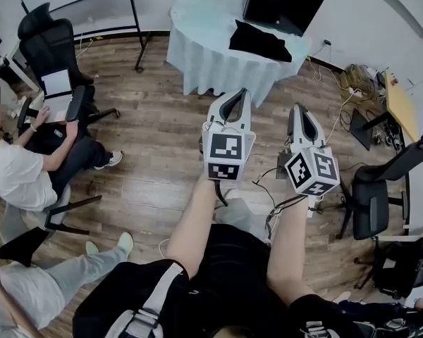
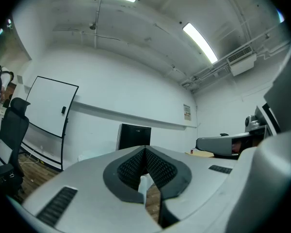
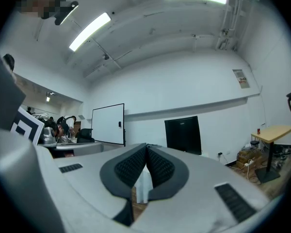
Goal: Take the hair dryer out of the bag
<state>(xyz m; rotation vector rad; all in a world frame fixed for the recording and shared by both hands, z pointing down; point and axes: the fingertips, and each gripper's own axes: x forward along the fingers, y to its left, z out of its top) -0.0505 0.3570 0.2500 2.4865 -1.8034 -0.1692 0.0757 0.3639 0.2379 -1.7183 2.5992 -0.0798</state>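
Observation:
A black bag (image 1: 260, 41) lies on the round table with a pale cloth (image 1: 211, 51) at the far side of the room. No hair dryer shows in any view. Both grippers are held level in front of me, short of the table and apart from the bag. My left gripper (image 1: 240, 92) is shut with nothing in it, its dark pads (image 2: 134, 167) meeting at the tip in the left gripper view. Beside it, my right gripper (image 1: 297, 107) is also shut and empty, with its pads (image 3: 160, 166) closed together in the right gripper view.
A black screen (image 1: 285, 2) stands behind the table. Seated people (image 1: 21, 171) and a black office chair (image 1: 53, 51) fill the left side. More chairs (image 1: 377, 196), a desk (image 1: 400, 104) and floor cables (image 1: 349, 83) are on the right. A whiteboard stand (image 1: 137, 23) is at the back.

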